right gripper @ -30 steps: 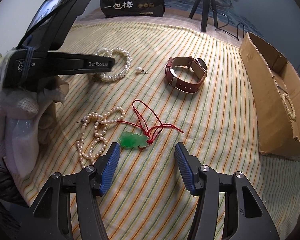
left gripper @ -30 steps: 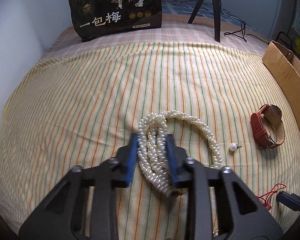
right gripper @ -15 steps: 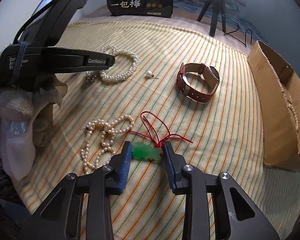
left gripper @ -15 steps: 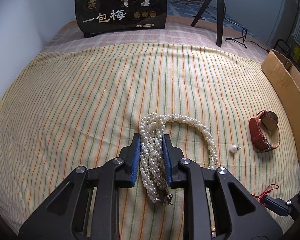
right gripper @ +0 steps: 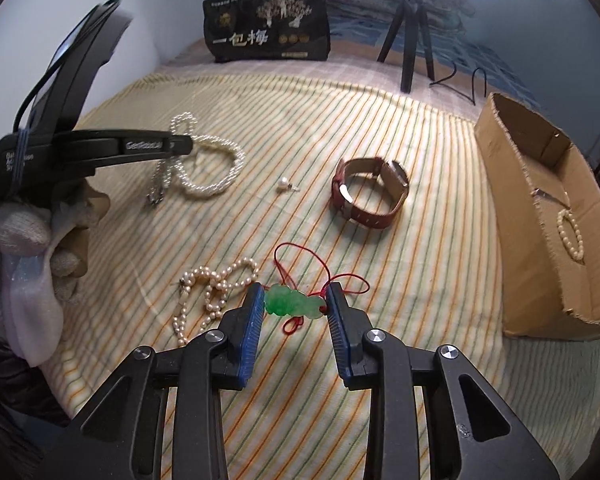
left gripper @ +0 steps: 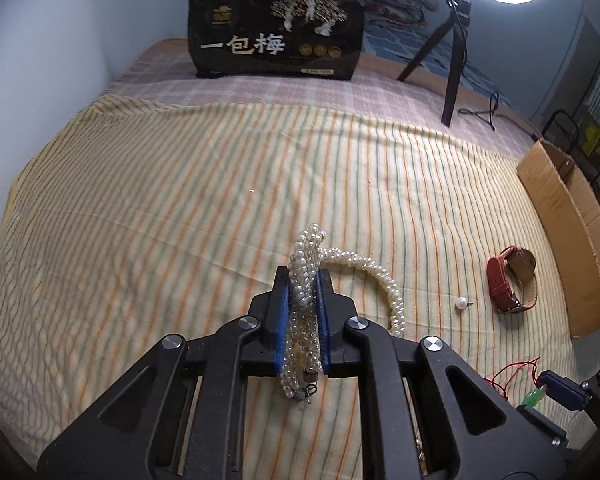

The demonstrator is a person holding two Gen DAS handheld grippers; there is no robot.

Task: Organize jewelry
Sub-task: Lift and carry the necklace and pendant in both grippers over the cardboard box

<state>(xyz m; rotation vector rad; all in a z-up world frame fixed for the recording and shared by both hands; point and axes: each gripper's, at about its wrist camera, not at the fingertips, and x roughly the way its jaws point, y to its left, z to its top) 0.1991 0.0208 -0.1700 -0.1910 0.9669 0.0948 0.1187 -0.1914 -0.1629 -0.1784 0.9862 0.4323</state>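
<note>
Two hand-held grippers work a striped bedspread (left gripper: 180, 208) strewn with jewelry, each pinching a piece apparently bound for the open cardboard box (right gripper: 540, 208). The left gripper (left gripper: 304, 280) has its jaws pressed tight on a bunched section of the multi-strand pearl necklace (left gripper: 384, 280); the clamped strands stand up between the blue pads while the rest of the loop trails on the cloth, a grip that seems meant to gather the whole tangle in one lift. The right gripper (right gripper: 294, 302) has its jaws closed against both ends of the green jade pendant (right gripper: 294, 303), its red cord (right gripper: 300, 252) lying loose on the cloth toward the box. Well short of the box lie a red-strapped wristwatch (right gripper: 370, 192) and, farther from it, a single pearl earring (right gripper: 285, 184); a pinkish pearl strand (right gripper: 212, 288) rests farthest away, beside the pendant. One pearl bracelet (right gripper: 570, 234) already lies inside the box, suggesting the sorting is only partly done.
</note>
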